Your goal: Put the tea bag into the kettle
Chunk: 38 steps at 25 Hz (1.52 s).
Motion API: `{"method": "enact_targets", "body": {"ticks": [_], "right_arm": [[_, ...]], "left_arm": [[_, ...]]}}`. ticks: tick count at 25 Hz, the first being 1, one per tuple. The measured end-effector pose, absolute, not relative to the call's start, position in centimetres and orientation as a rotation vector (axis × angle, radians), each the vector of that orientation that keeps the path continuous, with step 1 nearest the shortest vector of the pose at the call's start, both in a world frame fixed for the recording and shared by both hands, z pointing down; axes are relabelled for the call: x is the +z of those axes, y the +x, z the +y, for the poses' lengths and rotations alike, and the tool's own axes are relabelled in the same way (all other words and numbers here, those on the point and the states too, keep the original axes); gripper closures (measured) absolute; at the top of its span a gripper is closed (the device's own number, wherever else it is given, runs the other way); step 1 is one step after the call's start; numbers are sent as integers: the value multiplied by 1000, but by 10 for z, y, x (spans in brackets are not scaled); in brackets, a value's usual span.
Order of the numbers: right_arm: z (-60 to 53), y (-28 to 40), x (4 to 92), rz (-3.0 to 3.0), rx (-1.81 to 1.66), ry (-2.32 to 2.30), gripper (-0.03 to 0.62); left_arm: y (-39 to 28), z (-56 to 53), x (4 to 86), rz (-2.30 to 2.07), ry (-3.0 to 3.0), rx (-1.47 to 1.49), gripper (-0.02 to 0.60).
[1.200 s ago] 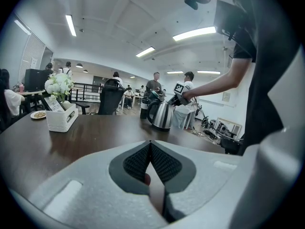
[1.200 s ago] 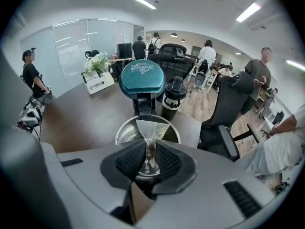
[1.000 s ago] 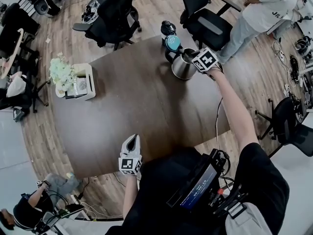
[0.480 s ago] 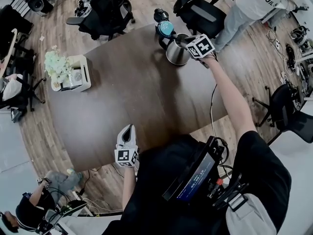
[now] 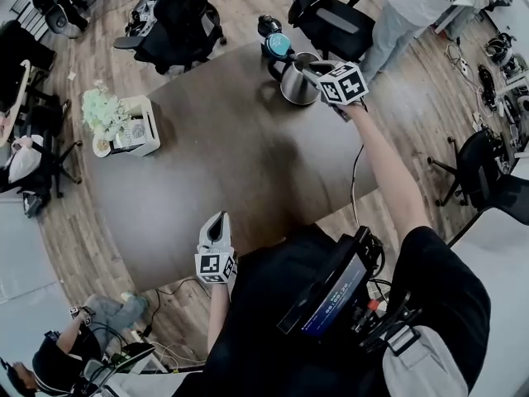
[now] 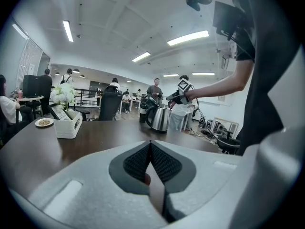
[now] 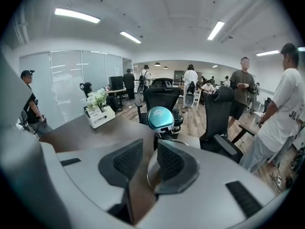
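Observation:
The steel kettle (image 5: 295, 87) stands at the far side of the dark table (image 5: 231, 168), with a teal round lid (image 5: 279, 45) raised behind it. My right gripper (image 5: 315, 67) hangs just over the kettle's right rim. In the right gripper view its jaws (image 7: 150, 149) stand open and empty, and the kettle's mouth (image 7: 152, 166) lies below them. My left gripper (image 5: 217, 220) rests at the table's near edge, with its pads (image 6: 162, 162) shut together. No tea bag shows in any view.
A white box with flowers (image 5: 136, 128) sits at the table's left end. A dark bottle (image 5: 269, 26) stands behind the kettle. Office chairs (image 5: 178, 15) ring the far side, and a person (image 5: 413, 11) stands at the back right.
My right gripper has lifted slightly and drawn back to the right, from over the kettle's mouth to its rim. The left gripper has stayed at the near edge.

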State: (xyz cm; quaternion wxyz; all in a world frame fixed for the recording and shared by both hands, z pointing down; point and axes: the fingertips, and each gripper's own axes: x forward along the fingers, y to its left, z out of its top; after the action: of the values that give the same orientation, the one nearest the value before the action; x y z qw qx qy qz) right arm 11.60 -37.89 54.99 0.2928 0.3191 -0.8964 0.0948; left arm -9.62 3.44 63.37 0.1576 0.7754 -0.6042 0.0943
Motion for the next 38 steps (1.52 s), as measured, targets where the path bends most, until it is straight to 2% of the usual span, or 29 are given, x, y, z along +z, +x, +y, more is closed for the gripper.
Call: {"method": "enact_targets", "body": {"ticks": [17,38], "right_arm": [[-233,88,483,-2689,263,1023,499],[-88,5,460,-2860,216,980,513]], "left_arm": [[-129,70,618,-1635,2330,270,578],[-180,125,616,-1552,2409,267,578]]}}
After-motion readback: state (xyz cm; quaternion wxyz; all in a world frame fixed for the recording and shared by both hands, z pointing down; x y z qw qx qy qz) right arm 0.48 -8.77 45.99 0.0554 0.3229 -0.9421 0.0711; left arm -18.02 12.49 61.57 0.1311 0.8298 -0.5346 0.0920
